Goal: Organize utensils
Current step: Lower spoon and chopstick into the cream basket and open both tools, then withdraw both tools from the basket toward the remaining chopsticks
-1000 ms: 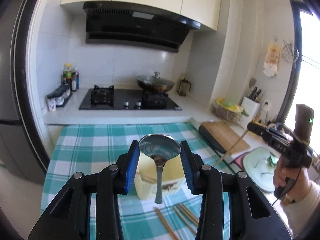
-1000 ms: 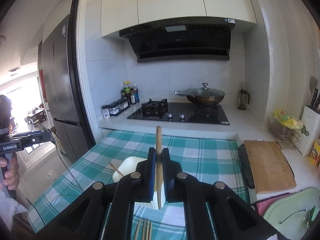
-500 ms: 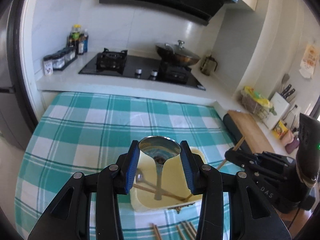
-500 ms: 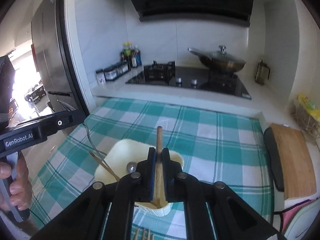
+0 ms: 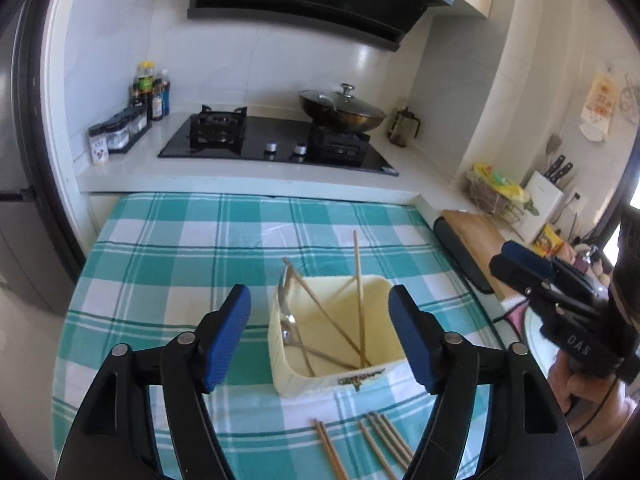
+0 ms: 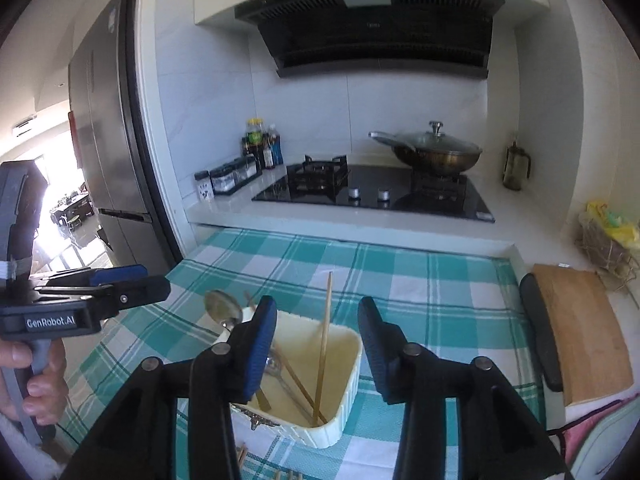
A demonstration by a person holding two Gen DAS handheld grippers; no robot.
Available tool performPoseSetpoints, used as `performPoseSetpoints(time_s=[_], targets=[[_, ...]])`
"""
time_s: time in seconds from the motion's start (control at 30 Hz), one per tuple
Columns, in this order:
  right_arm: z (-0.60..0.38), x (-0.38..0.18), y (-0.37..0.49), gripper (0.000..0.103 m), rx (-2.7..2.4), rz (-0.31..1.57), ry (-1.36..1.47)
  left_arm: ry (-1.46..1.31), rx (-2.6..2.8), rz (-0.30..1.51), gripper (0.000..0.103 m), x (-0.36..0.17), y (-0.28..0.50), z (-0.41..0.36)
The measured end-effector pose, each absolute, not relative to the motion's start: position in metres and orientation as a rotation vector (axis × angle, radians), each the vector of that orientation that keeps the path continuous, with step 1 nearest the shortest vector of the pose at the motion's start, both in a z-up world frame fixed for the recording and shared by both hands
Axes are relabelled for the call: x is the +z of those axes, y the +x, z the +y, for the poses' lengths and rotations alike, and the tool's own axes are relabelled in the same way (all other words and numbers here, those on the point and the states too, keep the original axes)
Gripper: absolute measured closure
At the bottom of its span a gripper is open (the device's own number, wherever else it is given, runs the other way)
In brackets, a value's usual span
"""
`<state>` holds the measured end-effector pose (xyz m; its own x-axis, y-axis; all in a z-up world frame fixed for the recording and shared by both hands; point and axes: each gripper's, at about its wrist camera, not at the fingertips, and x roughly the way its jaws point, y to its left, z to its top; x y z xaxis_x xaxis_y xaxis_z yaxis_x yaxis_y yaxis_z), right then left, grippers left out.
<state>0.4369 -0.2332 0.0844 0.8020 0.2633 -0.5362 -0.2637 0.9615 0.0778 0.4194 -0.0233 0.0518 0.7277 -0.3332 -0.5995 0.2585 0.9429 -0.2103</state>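
The left tongs stand wide apart with nothing between the pads. They have just been opening, and the spoon that they let go now stands in the bin, its bowl up at the far left corner, its handle down inside. The bin is cream, open on top, and sits on the checked desk right in front of both tongs.

Inside the bin a few chopsticks lean crosswise; one stands almost upright and rises above the far rim.

The right tongs are also apart and empty. Their jaws have just been opening too, and the upright chopstick shows in the gap between them, free of both pads, its lower end in the bin's near corner.

More chopsticks, the loose sticks, lie on the desk just in front of the bin, on the side toward the person. Their long axes run away from the person, leaning a little to the left, so roughly along the line the tongs point. In the left view they lie below and slightly right of the left tongs. In the right view only their tips show at the bottom edge, left of middle. I judge that both hands are near them and must pull back and go lower to take one; which hand is nearer I cannot tell.
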Motion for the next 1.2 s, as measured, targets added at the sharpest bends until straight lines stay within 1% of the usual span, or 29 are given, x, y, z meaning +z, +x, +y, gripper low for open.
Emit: performPoseSetpoints(time_s=[0.03,0.07,0.1,0.17,0.27,0.33,0.4,0.53,0.63,0.73,0.83,1.03,1.2], targets=[[-0.236,0.095,0.421,0.057,0.282,0.545,-0.02,-0.096,-0.329,0.68,0.019,0.056,0.409,-0.019],[-0.238,0.104,0.407,0.052,0.282,0.523,-0.039,-0.071,-0.332,0.68,0.017,0.058,0.395,-0.016],[-0.24,0.11,0.39,0.05,0.283,0.503,-0.057,-0.044,-0.335,0.684,0.016,0.058,0.38,-0.013],[-0.246,0.117,0.356,0.049,0.295,0.483,-0.083,-0.003,-0.34,0.71,0.015,0.048,0.352,-0.008],[-0.256,0.108,0.307,0.049,0.294,0.501,-0.104,0.009,-0.357,0.762,0.015,0.015,0.31,-0.001],[-0.263,0.09,0.277,0.049,0.282,0.523,-0.099,0.004,-0.359,0.793,0.014,-0.017,0.281,0.001],[-0.271,0.059,0.246,0.049,0.249,0.544,-0.086,-0.008,-0.335,0.833,0.014,-0.052,0.259,0.001],[-0.282,-0.017,0.197,0.049,0.15,0.636,-0.043,-0.077,-0.289,0.935,0.014,-0.117,0.229,-0.002],[-0.287,-0.07,0.174,0.049,0.092,0.734,0.02,-0.09,-0.283,0.999,0.014,-0.145,0.22,-0.011],[-0.292,-0.097,0.163,0.049,0.093,0.801,0.086,-0.092,-0.288,1.01,0.014,-0.153,0.219,-0.019],[-0.297,-0.108,0.162,0.049,0.084,0.816,0.126,-0.108,-0.276,1.001,0.014,-0.157,0.223,-0.025],[-0.302,-0.114,0.163,0.049,0.043,0.768,0.135,-0.115,-0.246,0.98,0.014,-0.167,0.232,-0.038],[-0.3,-0.119,0.166,0.049,0.036,0.769,0.132,-0.1,-0.216,0.95,0.014,-0.173,0.249,-0.049]])
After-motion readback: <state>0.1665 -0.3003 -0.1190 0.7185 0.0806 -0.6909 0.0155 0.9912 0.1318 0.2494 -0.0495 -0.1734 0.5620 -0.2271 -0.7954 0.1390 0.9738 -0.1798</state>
